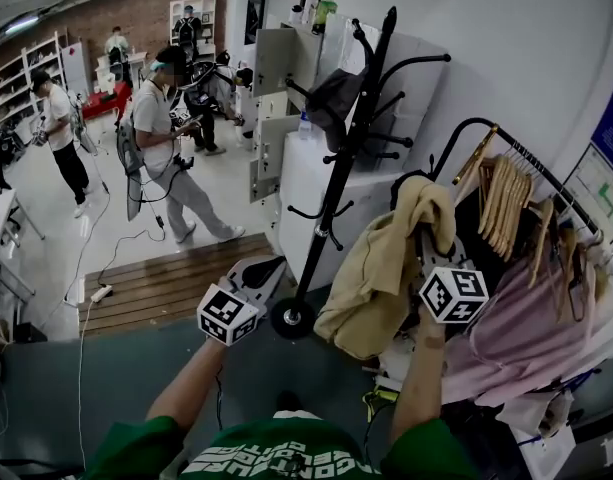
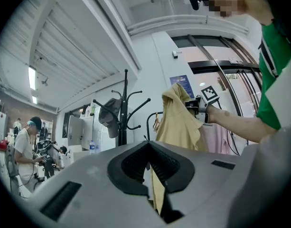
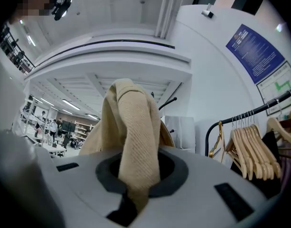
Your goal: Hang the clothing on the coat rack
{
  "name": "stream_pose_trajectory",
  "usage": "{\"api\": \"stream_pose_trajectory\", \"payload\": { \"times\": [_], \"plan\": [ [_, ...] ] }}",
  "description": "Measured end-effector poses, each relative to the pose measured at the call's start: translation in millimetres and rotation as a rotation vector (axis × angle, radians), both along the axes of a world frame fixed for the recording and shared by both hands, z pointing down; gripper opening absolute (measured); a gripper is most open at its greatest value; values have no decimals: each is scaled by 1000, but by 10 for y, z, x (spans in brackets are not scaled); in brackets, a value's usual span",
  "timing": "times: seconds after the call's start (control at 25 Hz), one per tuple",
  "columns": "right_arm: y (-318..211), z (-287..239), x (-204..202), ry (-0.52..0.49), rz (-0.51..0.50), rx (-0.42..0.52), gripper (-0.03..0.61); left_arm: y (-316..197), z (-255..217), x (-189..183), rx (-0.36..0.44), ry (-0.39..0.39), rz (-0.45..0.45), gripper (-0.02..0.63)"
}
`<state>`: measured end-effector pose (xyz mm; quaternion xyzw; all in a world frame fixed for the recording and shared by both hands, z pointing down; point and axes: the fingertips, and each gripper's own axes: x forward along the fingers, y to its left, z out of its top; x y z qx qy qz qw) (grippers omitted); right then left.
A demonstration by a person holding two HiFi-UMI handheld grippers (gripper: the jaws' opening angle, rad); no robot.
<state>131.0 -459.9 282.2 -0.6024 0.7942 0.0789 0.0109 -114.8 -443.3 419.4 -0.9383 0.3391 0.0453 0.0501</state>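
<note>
Right gripper (image 3: 136,177): jaws clamped on a fold of the tan garment (image 1: 381,268), cloth bunched up through the gap. The garment is held up in the air, hanging just right of the black coat rack (image 1: 358,138), on no hook. A dark cap (image 1: 336,98) hangs on the rack. Left gripper (image 2: 151,175): lower, near the rack's base, jaws slightly apart, gripping nothing. Wooden hangers (image 1: 506,193) on a rail to the right.

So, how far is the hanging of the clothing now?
Done: the garment is picked up, clamped in the right gripper. In hand: it is held high, beside the rack. To do: no part of it rests on a hook yet; only a dark cap hangs there.
</note>
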Motion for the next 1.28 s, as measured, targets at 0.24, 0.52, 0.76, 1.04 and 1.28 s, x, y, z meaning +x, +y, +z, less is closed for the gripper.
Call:
{"api": "stream_pose_trajectory", "payload": {
  "times": [0.24, 0.52, 0.76, 1.04, 1.28],
  "plan": [
    [-194, -137, 19, -10, -10, 26, 41, -115, -27, 17, 9, -1, -15, 5],
    [-409, -283, 31, -4, -19, 45, 41, -240, -48, 46, 10, -3, -26, 5],
    [-633, -363, 61, 5, -23, 51, 41, -358, -11, 63, 4, -5, -36, 5],
    [-916, -372, 116, 9, -20, 47, 41, -497, 21, 47, -5, -7, -53, 5],
    [-1136, -356, 124, 17, -22, 40, 41, -618, 64, 24, -11, -8, -69, 5]
  ]
}}
